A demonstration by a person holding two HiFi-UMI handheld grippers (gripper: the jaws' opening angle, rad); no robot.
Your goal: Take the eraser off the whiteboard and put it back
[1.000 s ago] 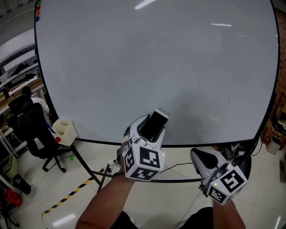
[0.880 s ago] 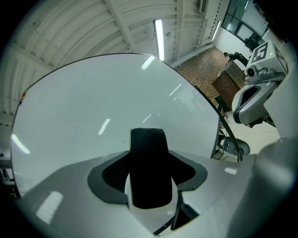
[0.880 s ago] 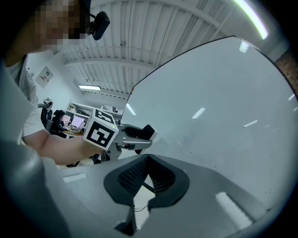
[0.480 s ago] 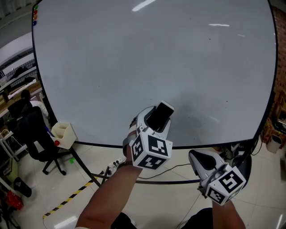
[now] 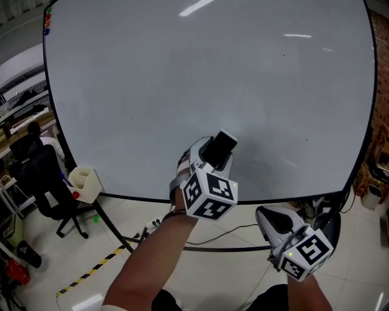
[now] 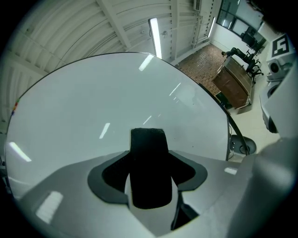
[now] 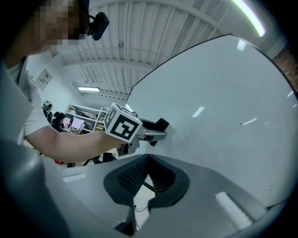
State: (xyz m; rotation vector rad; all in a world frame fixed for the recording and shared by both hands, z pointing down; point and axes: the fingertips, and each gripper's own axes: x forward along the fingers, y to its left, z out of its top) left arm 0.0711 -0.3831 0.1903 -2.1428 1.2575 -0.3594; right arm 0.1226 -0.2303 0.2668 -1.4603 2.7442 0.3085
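A black eraser [image 5: 220, 147] sticks out of my left gripper [image 5: 214, 155], whose jaws are shut on its sides. In the left gripper view the eraser [image 6: 148, 169] stands upright between the pads, its far end aimed at the whiteboard [image 6: 93, 111]. The right gripper view shows the eraser [image 7: 161, 124] close to the board's surface; I cannot tell whether it touches. The whiteboard [image 5: 182, 73] fills the head view and is blank. My right gripper [image 5: 269, 220] hangs low at the right, below the board's bottom edge, its fingertips together with nothing between them.
A white holder box [image 5: 84, 182] hangs at the board's lower left corner. Coloured magnets [image 5: 47, 18] sit at its top left. An office chair [image 5: 45, 188] stands at the left. Yellow-black tape [image 5: 91, 267] and a cable [image 5: 240, 228] lie on the floor under the board.
My left gripper has carried the eraser up and to the right, closer to the whiteboard. The right gripper has stayed where it was.
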